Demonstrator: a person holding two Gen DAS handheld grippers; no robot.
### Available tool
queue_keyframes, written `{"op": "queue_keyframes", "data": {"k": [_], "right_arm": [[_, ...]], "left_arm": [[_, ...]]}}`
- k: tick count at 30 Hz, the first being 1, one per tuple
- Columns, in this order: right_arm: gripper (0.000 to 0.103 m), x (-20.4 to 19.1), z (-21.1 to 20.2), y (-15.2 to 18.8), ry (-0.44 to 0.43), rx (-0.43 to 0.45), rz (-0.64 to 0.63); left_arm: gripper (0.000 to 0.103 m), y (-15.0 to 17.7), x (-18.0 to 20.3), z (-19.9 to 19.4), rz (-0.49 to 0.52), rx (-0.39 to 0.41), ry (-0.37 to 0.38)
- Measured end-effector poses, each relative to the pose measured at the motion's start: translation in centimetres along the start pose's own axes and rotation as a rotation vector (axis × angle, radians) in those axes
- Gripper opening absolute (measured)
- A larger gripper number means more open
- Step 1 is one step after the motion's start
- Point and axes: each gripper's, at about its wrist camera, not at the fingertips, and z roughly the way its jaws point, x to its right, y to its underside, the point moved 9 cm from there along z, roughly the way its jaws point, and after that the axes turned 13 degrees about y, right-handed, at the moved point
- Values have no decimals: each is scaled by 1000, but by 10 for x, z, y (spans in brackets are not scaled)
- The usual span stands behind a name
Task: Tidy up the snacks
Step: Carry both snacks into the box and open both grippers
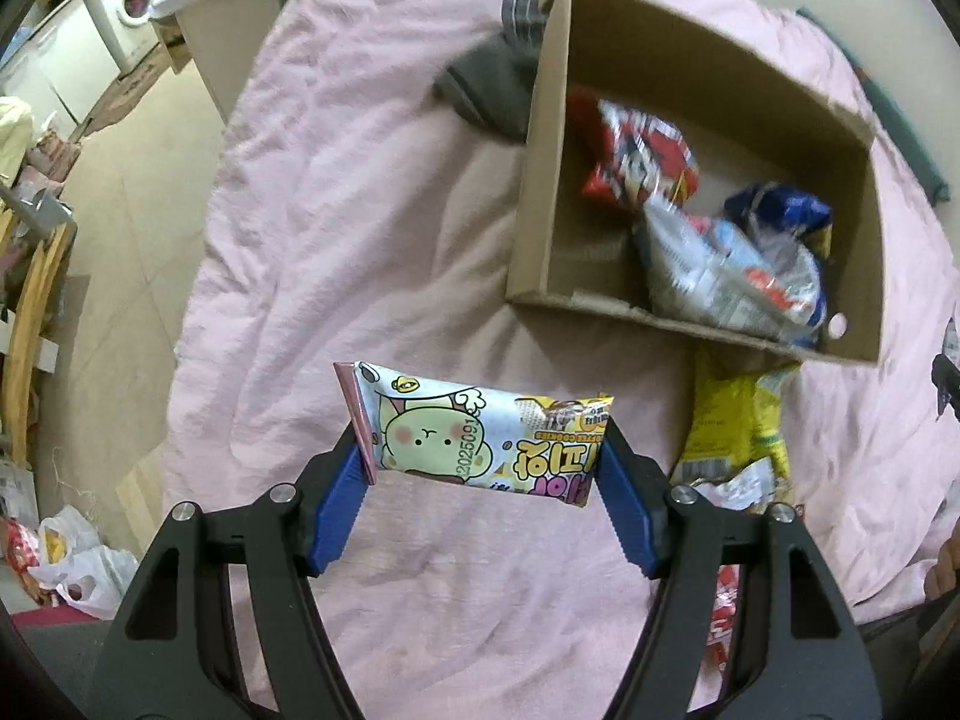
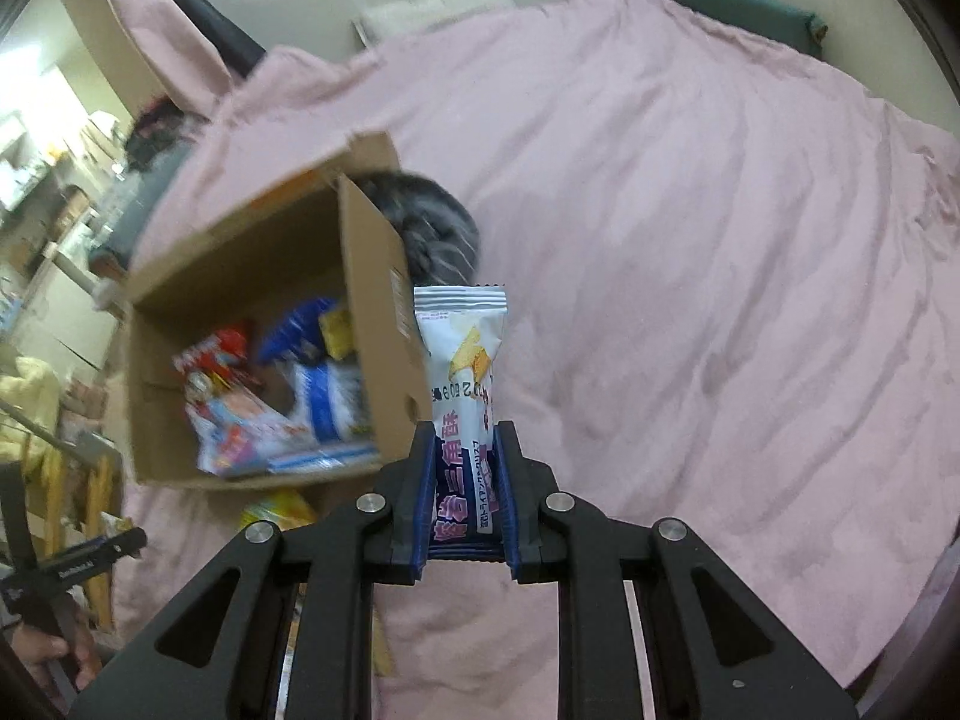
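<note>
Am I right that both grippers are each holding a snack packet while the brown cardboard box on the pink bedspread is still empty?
Not quite: the brown cardboard box already holds several snack bags, as the left wrist view shows. The rest stands: the left gripper holds a cartoon-printed packet, the right gripper a white-and-purple packet, over the pink bedspread.

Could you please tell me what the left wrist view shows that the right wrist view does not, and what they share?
Only the left wrist view shows the left hand-held gripper clamping a bunny-print snack packet sideways, plus a washing machine. Only the right wrist view shows the right hand-held gripper clamping a white snack packet upright. Both show the cardboard box holding snacks on the pink blanket, and a yellow bag beside it.
</note>
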Motion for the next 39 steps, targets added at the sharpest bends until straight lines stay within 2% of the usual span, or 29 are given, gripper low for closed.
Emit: {"op": "queue_keyframes", "data": {"k": [5, 9, 16, 22, 28, 33, 37, 39], "right_arm": [[20, -22, -17, -11, -84, 90, -4], [20, -49, -32, -22, -219, 144, -8], [20, -78, -37, -32, -272, 159, -40], [20, -90, -30, -50, -297, 125, -12], [20, -119, -9, -66, -304, 90, -50], [20, -141, 17, -49, -331, 47, -98], [20, -154, 51, -26, -332, -54, -112], [20, -160, 61, -20, -321, -70, -140]], "left_arm": [[68, -16, 22, -18, 27, 71, 52], [68, -35, 40, -32, 54, 121, 75], [68, -73, 64, -46, 126, 184, 78], [68, -100, 76, -45, 153, 201, 91], [68, -119, 87, -33, 177, 212, 101], [68, -112, 85, -4, 167, 171, 148], [68, -103, 84, 18, 154, 122, 148], [68, -101, 87, 24, 169, 110, 146]]}}
